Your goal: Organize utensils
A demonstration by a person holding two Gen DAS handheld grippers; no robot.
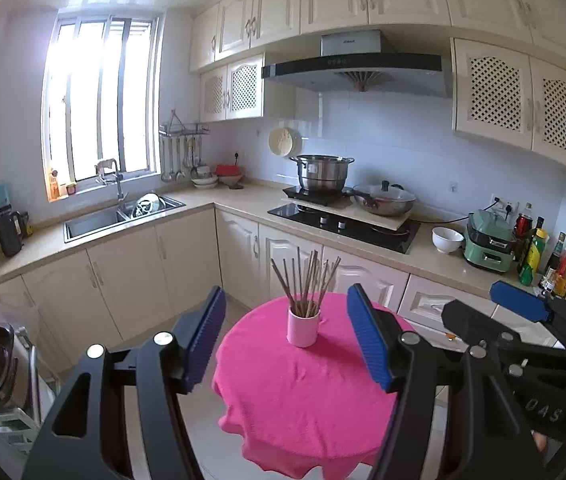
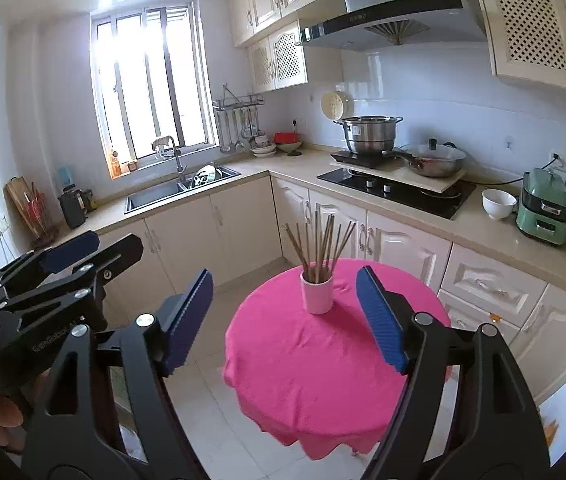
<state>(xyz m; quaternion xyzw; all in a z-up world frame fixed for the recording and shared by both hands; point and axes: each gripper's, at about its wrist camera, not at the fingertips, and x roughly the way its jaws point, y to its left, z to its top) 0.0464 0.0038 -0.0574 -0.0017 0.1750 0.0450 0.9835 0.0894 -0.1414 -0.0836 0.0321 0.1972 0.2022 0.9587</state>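
Note:
A white cup [image 1: 302, 327] [image 2: 317, 294] stands on a small round table with a pink cloth [image 1: 303, 392] [image 2: 323, 360]. Several brown chopsticks [image 1: 307, 280] [image 2: 321, 242] stand in it, fanned out. My left gripper [image 1: 287, 336] is open and empty, held above the table's near side, short of the cup. My right gripper [image 2: 285, 320] is open and empty at a similar distance from the cup. Each gripper shows at the edge of the other's view: the right one [image 1: 523, 312], the left one [image 2: 63, 260].
An L-shaped kitchen counter [image 1: 243, 196] runs behind the table, with a sink [image 1: 123, 214], a hob [image 1: 343, 222] with a steel pot [image 1: 323, 174] and a pan [image 1: 383, 200], a white bowl [image 1: 447, 239], a green appliance [image 1: 487, 246] and bottles [image 1: 539, 252]. Tiled floor surrounds the table.

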